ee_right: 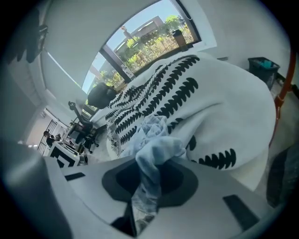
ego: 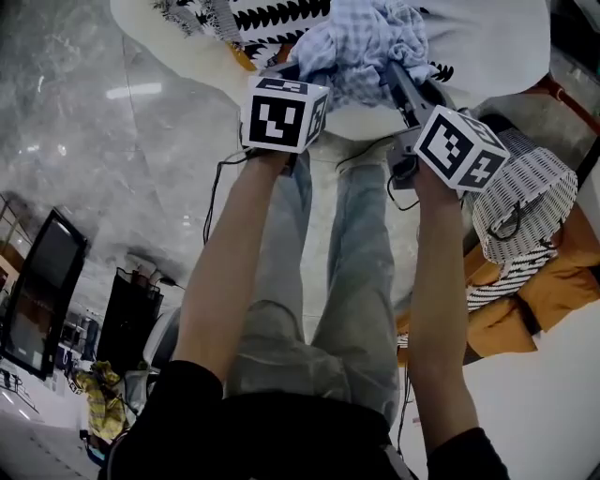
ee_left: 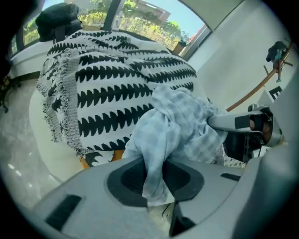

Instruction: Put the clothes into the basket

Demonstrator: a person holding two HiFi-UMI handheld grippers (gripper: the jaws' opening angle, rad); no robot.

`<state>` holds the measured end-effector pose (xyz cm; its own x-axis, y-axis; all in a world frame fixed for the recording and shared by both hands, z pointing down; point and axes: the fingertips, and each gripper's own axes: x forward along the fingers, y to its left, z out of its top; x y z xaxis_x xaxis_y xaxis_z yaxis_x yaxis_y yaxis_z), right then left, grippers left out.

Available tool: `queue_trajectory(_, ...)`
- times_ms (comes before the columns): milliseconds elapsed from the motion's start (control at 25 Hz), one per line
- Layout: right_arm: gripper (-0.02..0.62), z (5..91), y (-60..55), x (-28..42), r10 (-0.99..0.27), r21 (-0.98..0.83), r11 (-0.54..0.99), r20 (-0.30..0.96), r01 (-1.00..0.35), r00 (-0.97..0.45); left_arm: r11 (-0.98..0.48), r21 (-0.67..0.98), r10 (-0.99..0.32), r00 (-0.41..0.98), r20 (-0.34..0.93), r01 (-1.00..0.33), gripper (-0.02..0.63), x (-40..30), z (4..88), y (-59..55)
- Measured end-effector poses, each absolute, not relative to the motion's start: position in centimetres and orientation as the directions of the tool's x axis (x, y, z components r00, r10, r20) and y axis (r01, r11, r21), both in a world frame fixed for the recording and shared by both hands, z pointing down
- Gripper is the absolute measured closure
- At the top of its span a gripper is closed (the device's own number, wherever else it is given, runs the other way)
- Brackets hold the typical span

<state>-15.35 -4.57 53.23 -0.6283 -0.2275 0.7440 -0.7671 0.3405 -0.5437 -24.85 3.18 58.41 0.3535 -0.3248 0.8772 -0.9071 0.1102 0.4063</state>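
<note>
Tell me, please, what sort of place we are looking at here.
Probably an office-like workspace: a polished stone floor, a big window onto trees, and a dark screen standing at the side.

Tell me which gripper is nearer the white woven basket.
Right. The right gripper, clamped on the blue checked cloth, sits just up-left of the basket in the head view; the left gripper, gripping the same cloth, lies farther left, beyond the right one.

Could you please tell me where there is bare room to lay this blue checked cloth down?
The white surface is bare right of the blue checked cloth; the marble floor left of the legs is open. The black-and-white patterned fabric covers its left, and orange fabric crowds below the basket.
</note>
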Motion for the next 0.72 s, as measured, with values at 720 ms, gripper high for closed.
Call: queue_trajectory(720,0.522,42.0,-2.6,2.6,-0.515,-0.574,0.22,0.618,-0.789,-0.594,-0.12,0.417,-0.428,0.426,0.797,-0.901,0.525,-9.8,46.1,0.6)
